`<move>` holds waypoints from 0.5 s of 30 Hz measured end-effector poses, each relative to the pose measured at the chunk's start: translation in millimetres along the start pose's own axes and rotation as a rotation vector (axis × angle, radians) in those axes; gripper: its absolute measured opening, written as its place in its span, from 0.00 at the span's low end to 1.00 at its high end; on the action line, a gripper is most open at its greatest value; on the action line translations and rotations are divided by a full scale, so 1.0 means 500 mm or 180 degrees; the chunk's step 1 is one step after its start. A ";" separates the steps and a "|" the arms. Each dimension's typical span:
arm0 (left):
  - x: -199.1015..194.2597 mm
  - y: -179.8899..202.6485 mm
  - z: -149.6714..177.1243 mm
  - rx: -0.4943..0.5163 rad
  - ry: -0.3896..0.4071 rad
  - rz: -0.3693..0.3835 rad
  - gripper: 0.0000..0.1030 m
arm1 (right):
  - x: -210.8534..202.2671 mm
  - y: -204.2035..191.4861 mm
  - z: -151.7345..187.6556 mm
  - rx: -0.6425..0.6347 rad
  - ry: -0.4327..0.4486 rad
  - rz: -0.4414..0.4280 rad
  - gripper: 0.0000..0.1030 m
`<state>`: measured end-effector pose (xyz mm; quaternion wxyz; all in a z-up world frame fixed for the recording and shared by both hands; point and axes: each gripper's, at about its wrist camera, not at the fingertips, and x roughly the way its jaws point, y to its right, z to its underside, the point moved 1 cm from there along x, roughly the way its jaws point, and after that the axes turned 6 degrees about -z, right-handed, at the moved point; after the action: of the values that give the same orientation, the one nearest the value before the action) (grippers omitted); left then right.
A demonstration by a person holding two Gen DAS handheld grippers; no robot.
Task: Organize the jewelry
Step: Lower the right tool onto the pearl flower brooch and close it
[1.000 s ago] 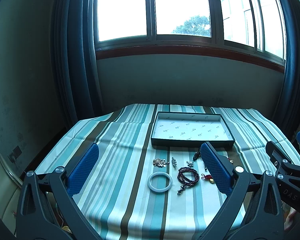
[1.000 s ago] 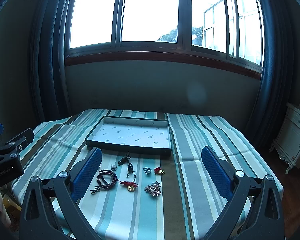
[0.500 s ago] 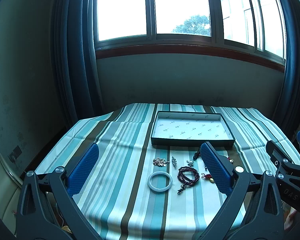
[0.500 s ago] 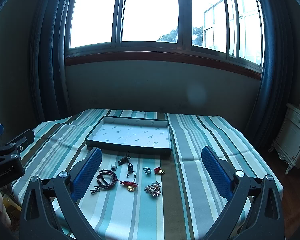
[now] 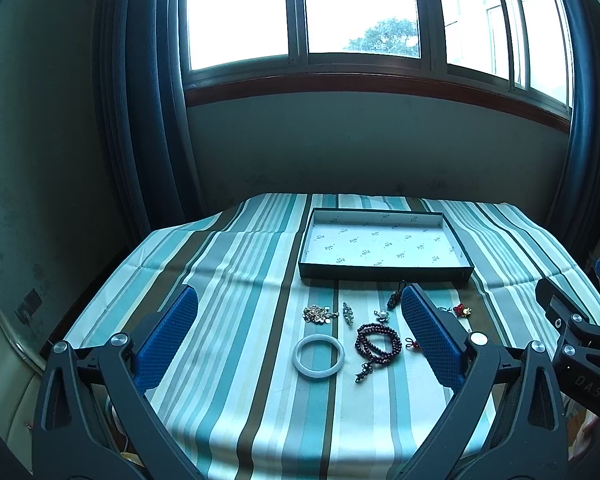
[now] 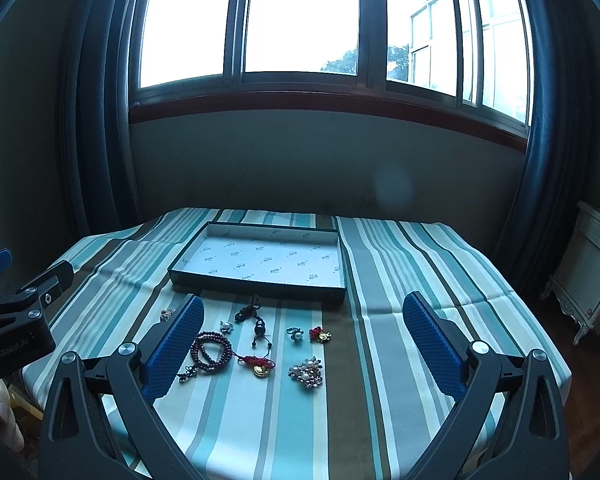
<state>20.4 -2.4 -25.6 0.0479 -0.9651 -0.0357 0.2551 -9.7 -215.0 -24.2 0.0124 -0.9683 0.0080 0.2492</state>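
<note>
Left gripper [image 5: 300,328] and right gripper [image 6: 303,334] hover spread wide, holding nothing. Left to right below the empty tray [image 5: 384,270] near the tablecloth's far edge: white bangle [image 5: 319,361], dark bead bracelet [image 5: 377,344], pearl brooch [image 6: 306,372], all unsorted; nothing placed yet

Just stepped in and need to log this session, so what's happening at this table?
A person holds two handheld grippers over a striped tablecloth, both open and holding nothing. The left gripper and right gripper hover short of the jewelry. A white bangle, dark beaded bracelet, flower brooch and smaller pieces lie loose in front of the tray, which has nothing in it yet.
</note>
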 end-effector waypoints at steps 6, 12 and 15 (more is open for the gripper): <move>0.117 0.007 0.047 0.0056 -0.0620 0.0129 0.98 | 0.088 0.027 0.053 0.0137 -0.0419 -0.0122 0.96; 0.236 0.002 0.128 0.0112 -0.1229 0.0062 0.98 | 0.180 0.040 0.113 0.0219 -0.0894 -0.0201 0.95; 0.267 0.001 0.142 0.0135 -0.1327 0.0050 0.94 | 0.221 0.046 0.136 0.0267 -0.1108 -0.0264 0.78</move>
<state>100.9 14.9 -152.3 0.0578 -0.8904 -0.0319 0.4503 53.8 -237.0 -137.6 0.0642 -0.9087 -0.0238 0.4117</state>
